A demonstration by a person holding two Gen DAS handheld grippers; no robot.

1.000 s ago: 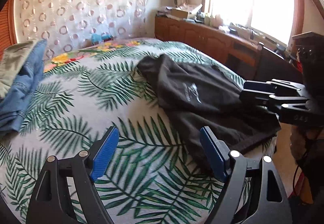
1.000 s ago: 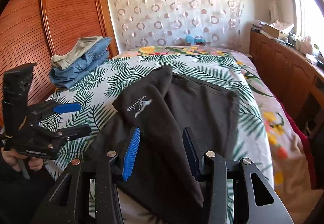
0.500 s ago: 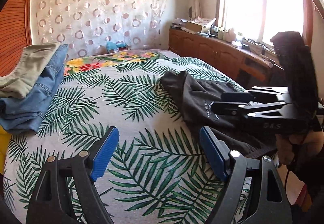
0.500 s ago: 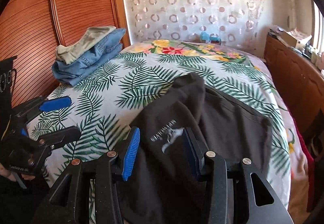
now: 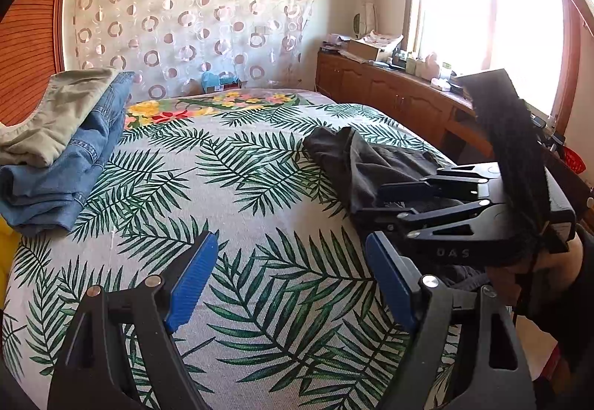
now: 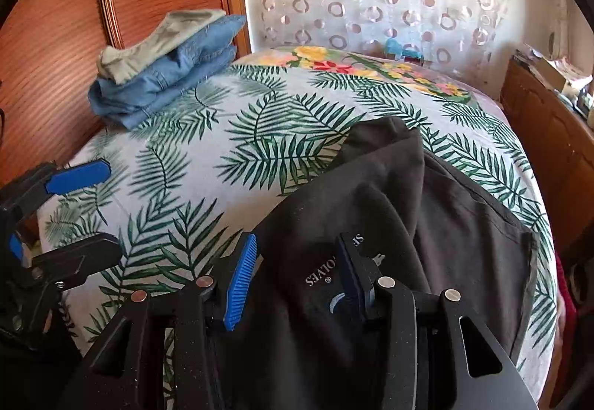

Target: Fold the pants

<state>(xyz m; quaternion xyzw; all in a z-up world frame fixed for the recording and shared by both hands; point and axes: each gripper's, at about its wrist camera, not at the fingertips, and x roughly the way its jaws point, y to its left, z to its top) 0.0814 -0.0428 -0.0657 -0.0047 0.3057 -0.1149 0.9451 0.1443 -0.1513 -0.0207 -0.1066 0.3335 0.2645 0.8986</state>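
Sunlit bed point(image 6: 185, 169) is carrying rumpled dark pants point(image 6: 371, 194). Both jaws are hanging released — right gripper point(image 6: 297, 272) over the cloth, left gripper point(image 5: 286, 284) over bare sheet. Each ought to be pinching a waistband corner.

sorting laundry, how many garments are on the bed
3: dark pants at the near edge under the right gripper, and jeans with a khaki garment on top, stacked by the headboard. More may be hidden.

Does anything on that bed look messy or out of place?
Only the dark pants: they lie rumpled near the bed's edge, one part flopped over the rest. The jeans and pale garment stack by the headboard looks tidily folded.
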